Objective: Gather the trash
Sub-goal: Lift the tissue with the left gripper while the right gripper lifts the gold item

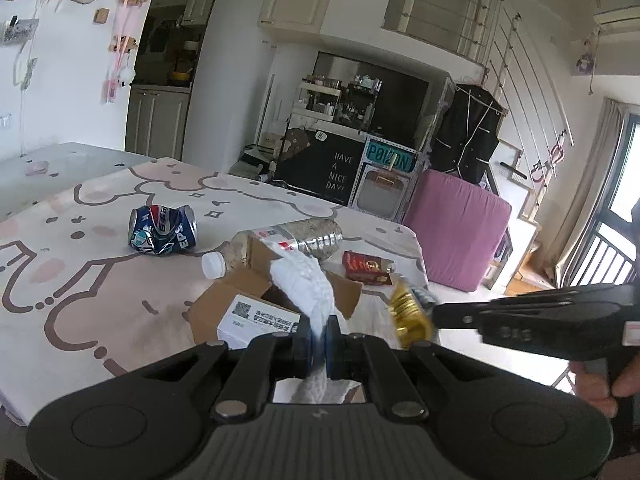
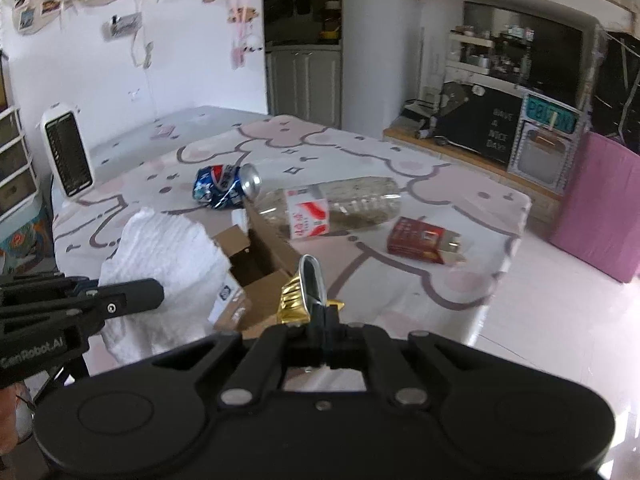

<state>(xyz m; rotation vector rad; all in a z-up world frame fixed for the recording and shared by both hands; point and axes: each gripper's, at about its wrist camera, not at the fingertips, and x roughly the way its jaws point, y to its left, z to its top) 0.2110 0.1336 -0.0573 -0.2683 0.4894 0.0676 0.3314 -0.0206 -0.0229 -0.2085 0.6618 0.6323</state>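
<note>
My left gripper [image 1: 319, 334] is shut on a crumpled white paper towel [image 1: 306, 284], which also shows at the left of the right wrist view [image 2: 164, 264]. My right gripper [image 2: 320, 316] is shut on a gold foil wrapper [image 2: 298, 300], seen blurred in the left wrist view [image 1: 410, 314]. On the table with the pink cartoon cloth [image 1: 80, 280] lie a crushed blue Pepsi can [image 1: 162, 231], an empty clear plastic bottle [image 1: 280, 242], a red cigarette pack [image 1: 366, 268] and an open cardboard box [image 1: 248, 304] just beyond both grippers.
A white heater [image 2: 68, 152] stands at the table's far left. Beyond the table's right edge is white tiled floor [image 2: 560, 320] with a pink-covered block [image 2: 600, 200]. A black "Have a nice day" board [image 1: 336, 176] and shelves stand at the back.
</note>
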